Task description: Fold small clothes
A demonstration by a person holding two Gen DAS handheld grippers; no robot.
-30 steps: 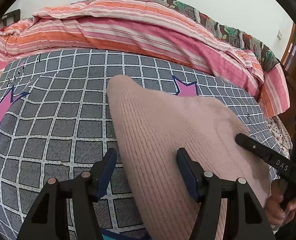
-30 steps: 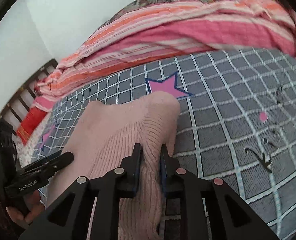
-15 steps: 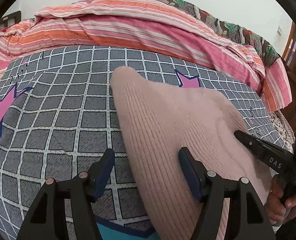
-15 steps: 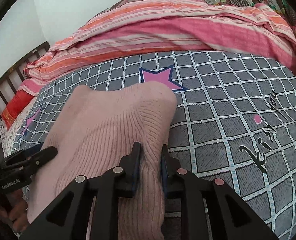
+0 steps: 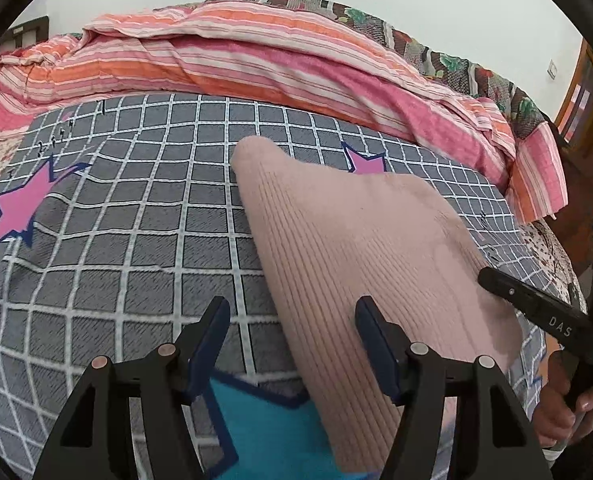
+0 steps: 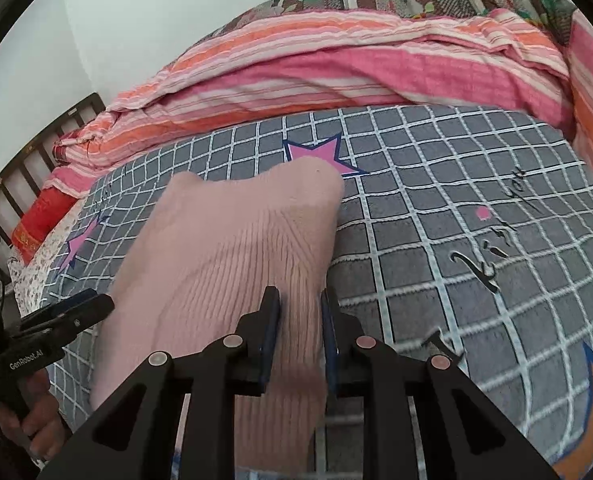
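A pale pink ribbed knit garment [image 5: 360, 240] lies on the grey checked bedspread [image 5: 136, 220]; it also shows in the right wrist view [image 6: 232, 248]. My left gripper [image 5: 292, 320] is open, its jaws straddling the garment's near left edge, holding nothing. My right gripper [image 6: 298, 312] is shut on the garment's near right edge, with knit fabric pinched between the jaws. The right gripper's body shows at the right of the left wrist view [image 5: 536, 312]. The left gripper shows at the left of the right wrist view [image 6: 56, 320].
A pink and orange striped quilt [image 5: 280, 64] is piled along the far side of the bed. A dark wooden headboard [image 6: 28, 160] stands at the left. A wooden door or cabinet [image 5: 580, 92] is at the far right.
The right gripper stays shut on the garment and has drawn it a little nearer. The left gripper stays open and has shifted slightly back, so more of the bedspread's blue star shows.
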